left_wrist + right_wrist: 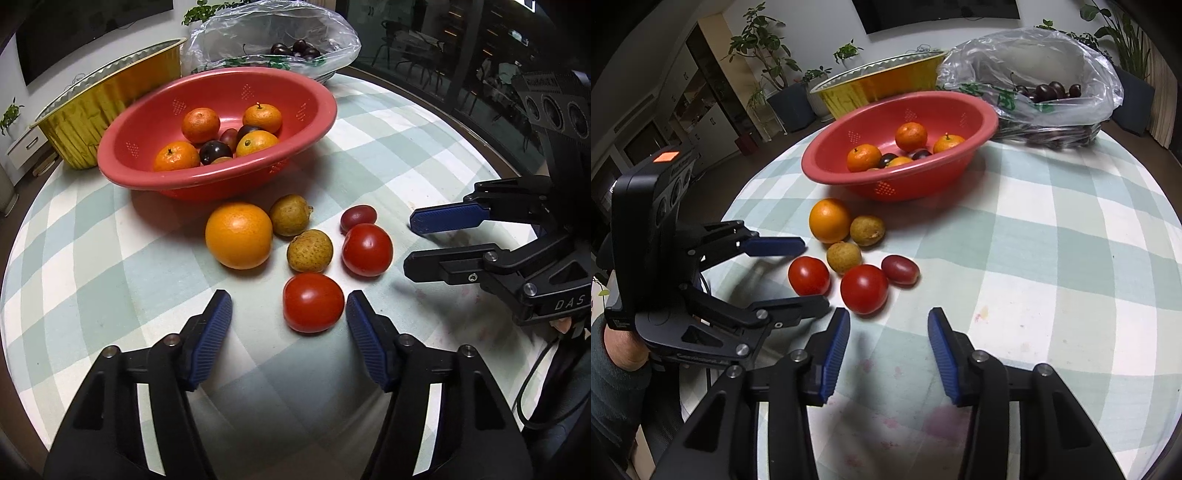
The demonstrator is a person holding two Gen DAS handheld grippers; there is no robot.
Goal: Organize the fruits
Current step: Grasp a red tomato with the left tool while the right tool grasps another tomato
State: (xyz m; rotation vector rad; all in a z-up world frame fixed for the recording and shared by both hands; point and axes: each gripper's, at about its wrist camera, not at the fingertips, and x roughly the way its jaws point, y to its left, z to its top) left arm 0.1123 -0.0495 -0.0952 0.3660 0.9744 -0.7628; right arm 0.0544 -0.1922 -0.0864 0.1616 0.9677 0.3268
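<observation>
A red colander bowl [147, 177] [923, 184] holds several tangerines and dark plums. In front of it on the checked cloth lie a big orange [239, 235] [829, 220], two brown-green round fruits [309, 250] [843, 257], two red tomatoes [313, 302] [809, 276] and a small red grape-like fruit [358, 217] [900, 270]. My left gripper [289, 310] [809, 272] is open, its jaws either side of the near tomato without touching it. My right gripper [888, 325] [408, 240] is open and empty, just short of the second tomato [864, 288] [366, 249].
A gold foil tray [107, 107] [882, 83] stands behind the bowl. A clear plastic bag [273, 37] [1034, 74] with dark cherries lies at the back. The round table's edge [480, 122] curves close on the right.
</observation>
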